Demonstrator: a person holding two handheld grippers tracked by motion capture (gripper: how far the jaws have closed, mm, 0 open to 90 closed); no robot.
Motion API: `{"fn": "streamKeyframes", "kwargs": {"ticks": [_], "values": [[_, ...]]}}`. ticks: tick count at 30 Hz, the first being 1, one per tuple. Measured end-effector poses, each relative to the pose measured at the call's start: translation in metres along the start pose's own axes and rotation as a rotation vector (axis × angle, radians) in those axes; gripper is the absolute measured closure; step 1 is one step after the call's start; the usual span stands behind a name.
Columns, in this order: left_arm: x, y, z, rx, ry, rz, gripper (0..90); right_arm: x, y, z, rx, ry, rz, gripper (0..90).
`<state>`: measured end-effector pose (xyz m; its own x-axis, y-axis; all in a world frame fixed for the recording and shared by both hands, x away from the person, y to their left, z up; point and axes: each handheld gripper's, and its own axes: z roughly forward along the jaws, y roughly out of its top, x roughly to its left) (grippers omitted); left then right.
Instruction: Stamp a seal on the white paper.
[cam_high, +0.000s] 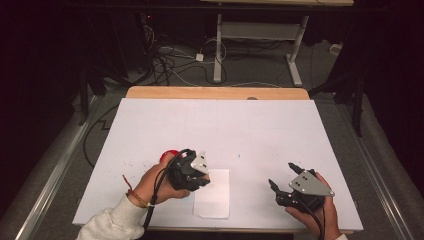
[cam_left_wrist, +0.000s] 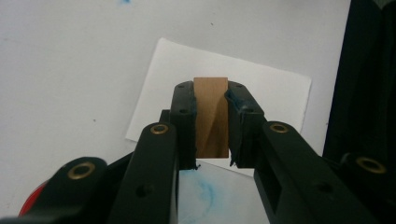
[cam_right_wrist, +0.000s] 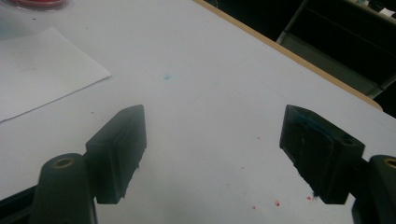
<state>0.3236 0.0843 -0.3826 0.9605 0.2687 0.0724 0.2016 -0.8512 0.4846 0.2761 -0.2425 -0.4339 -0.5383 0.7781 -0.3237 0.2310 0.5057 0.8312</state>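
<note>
My left gripper (cam_high: 200, 179) hovers at the top left corner of a small white paper sheet (cam_high: 212, 201) near the table's front edge. Its jaws are shut on a brown wooden block (cam_left_wrist: 211, 116), which stands upright between the pads above the paper sheet (cam_left_wrist: 187, 70). My right gripper (cam_high: 282, 175) sits low over the white table cover at the front right. It is open, jaws (cam_right_wrist: 215, 149) spread wide with nothing between them; blue stains mark one pad (cam_right_wrist: 308, 135).
A red round object (cam_high: 169, 154) lies just behind the left hand, also visible as a red object (cam_right_wrist: 37, 3). The white cover (cam_high: 225, 125) has blue and red specks. A wooden table edge (cam_high: 215, 92) runs along the back; cables and table legs stand beyond.
</note>
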Motion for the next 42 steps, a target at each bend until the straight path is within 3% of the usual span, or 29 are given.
{"fn": "streamKeyframes", "kwargs": {"ticks": [8,19,33,42], "values": [[-0.007,0.005,0.023,0.054,-0.047,0.038,73.5,0.001,0.0,0.001,0.01,0.0,-0.005,23.4],[-0.009,0.006,0.051,0.113,-0.071,0.058,73.5,0.002,-0.001,0.002,0.02,0.008,-0.01,23.5],[-0.006,0.004,0.07,0.186,-0.084,0.068,73.6,0.002,-0.001,0.004,0.03,0.012,-0.017,23.5],[-0.002,0.008,0.072,0.221,-0.113,0.062,73.8,0.003,-0.001,0.004,0.033,0.01,-0.019,23.4]]}}
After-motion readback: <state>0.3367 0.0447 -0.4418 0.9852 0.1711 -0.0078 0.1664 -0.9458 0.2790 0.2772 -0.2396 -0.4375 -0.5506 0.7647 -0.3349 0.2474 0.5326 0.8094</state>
